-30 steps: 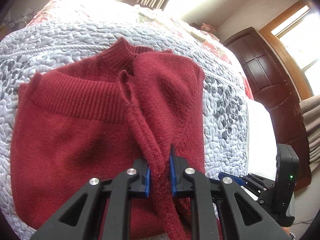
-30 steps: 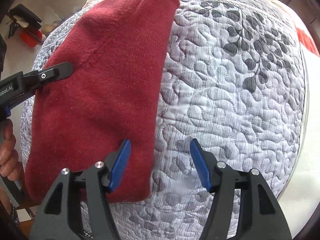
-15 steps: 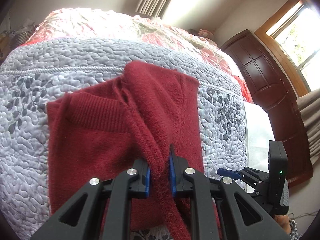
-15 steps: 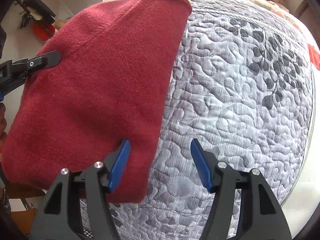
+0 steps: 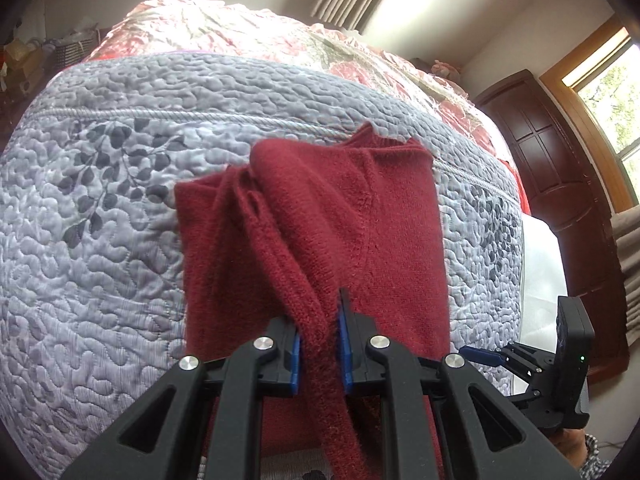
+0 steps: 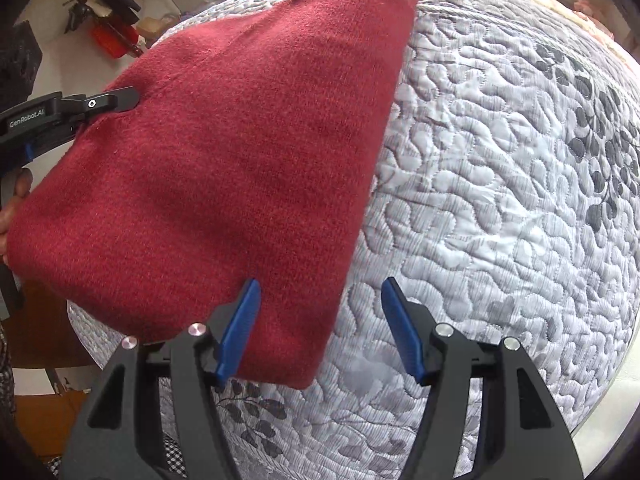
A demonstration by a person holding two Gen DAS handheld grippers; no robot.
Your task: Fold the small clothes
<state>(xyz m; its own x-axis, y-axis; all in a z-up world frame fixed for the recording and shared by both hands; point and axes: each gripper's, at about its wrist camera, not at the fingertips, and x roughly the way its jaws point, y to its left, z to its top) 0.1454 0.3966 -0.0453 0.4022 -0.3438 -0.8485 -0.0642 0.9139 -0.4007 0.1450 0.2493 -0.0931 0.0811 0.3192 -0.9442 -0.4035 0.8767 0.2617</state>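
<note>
- Left wrist view: left gripper [image 5: 319, 346] clamped on a bunched rope of red knit, most likely a sleeve or folded edge of the red sweater [image 5: 320, 232], lifted above the body panel.
- Sweater resting on the grey quilted bedspread [image 5: 100, 240], near its front edge; ribbed collar [image 5: 380, 142] pointing toward the far edge.
- Right wrist view: right gripper [image 6: 320, 332] spread wide, holding nothing, hovering over the sweater's near corner [image 6: 296, 360] where knit meets quilt.
- Judged step: laying the gripped strip across the body to finish a lengthwise fold.
- Best done by carrying the strip flat and straight, lowering before letting go, keeping the edge parallel to the sweater's side; could pin the corner with the free tool to stop sliding.
- Soft, fuzzy wool-like knit, thick and limp, prone to bunching and dragging lower layers.
- Puffy stitched bedspread with dark leaf print, slightly grippy by the look.
</note>
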